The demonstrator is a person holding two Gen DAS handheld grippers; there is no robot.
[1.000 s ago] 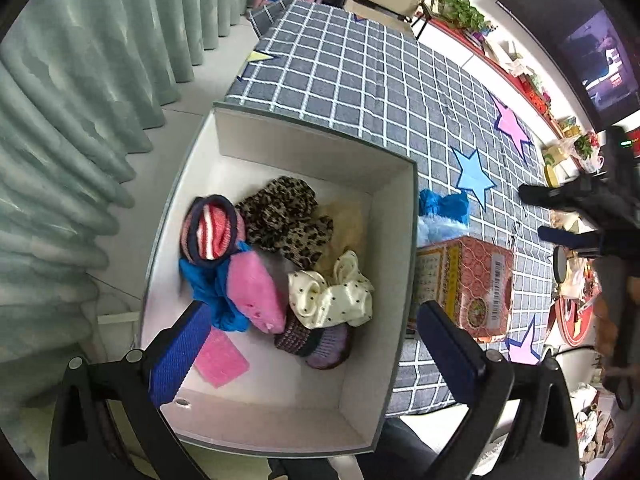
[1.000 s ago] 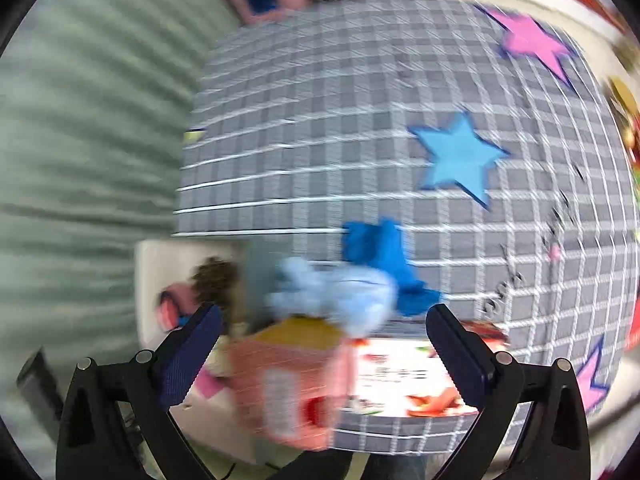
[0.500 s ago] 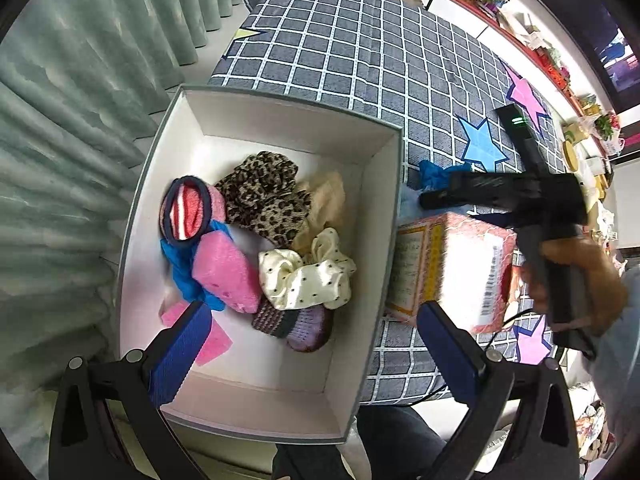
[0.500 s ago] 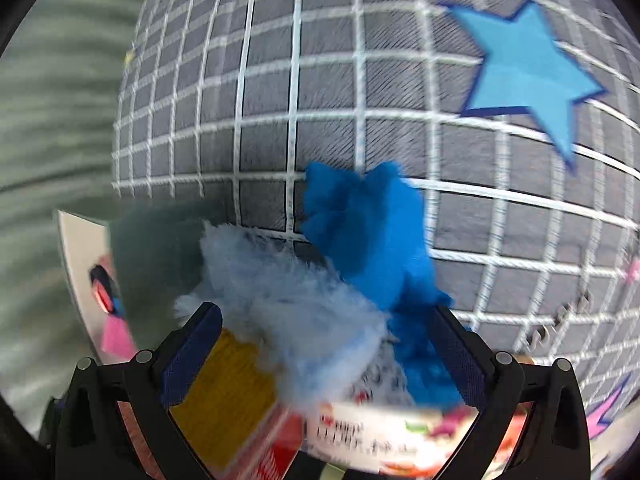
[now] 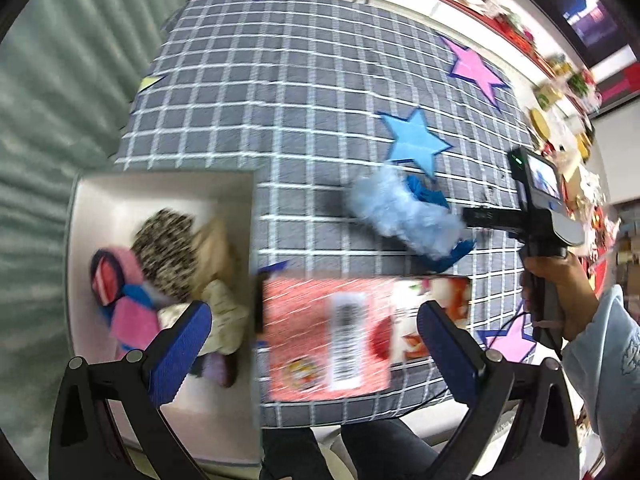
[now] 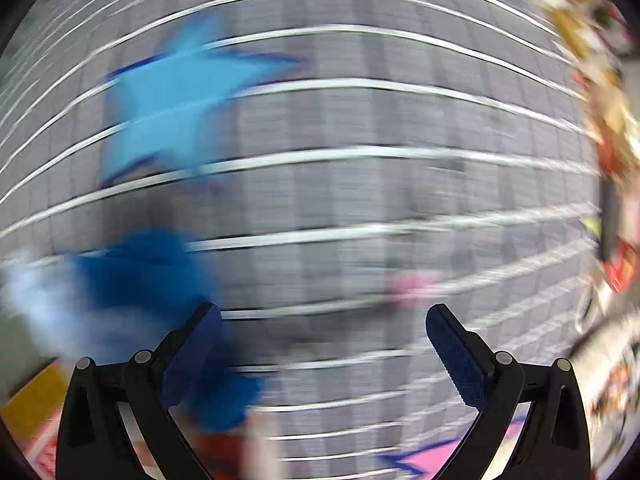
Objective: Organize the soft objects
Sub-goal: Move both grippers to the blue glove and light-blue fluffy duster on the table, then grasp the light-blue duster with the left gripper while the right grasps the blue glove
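Observation:
A pale blue fluffy piece (image 5: 400, 212) lies on the grey checked tablecloth over a dark blue cloth (image 5: 452, 252), just behind the red tissue box (image 5: 328, 336). Left of that, a white box (image 5: 92, 196) holds several soft items: leopard-print, pink, striped and cream dotted. My left gripper (image 5: 314, 356) hangs open above the tissue box, holding nothing. A hand holds my right gripper (image 5: 474, 216) at the fluffy piece's right end. In the blurred right wrist view, my right gripper (image 6: 322, 356) is open and empty, with the dark blue cloth (image 6: 140, 272) by its left finger and the fluffy piece (image 6: 40, 300) further left.
Blue star (image 5: 414, 142) and pink star (image 5: 474, 70) patches mark the tablecloth. A green curtain (image 5: 48, 92) hangs on the left beyond the table edge. A cluttered shelf (image 5: 560, 92) runs along the far right. A person's sleeve (image 5: 600, 348) is at the right.
The left wrist view has swung right, from over the white box toward the tissue box. The right wrist view has shifted right, so the blue pieces now sit at its lower left; it is motion-blurred.

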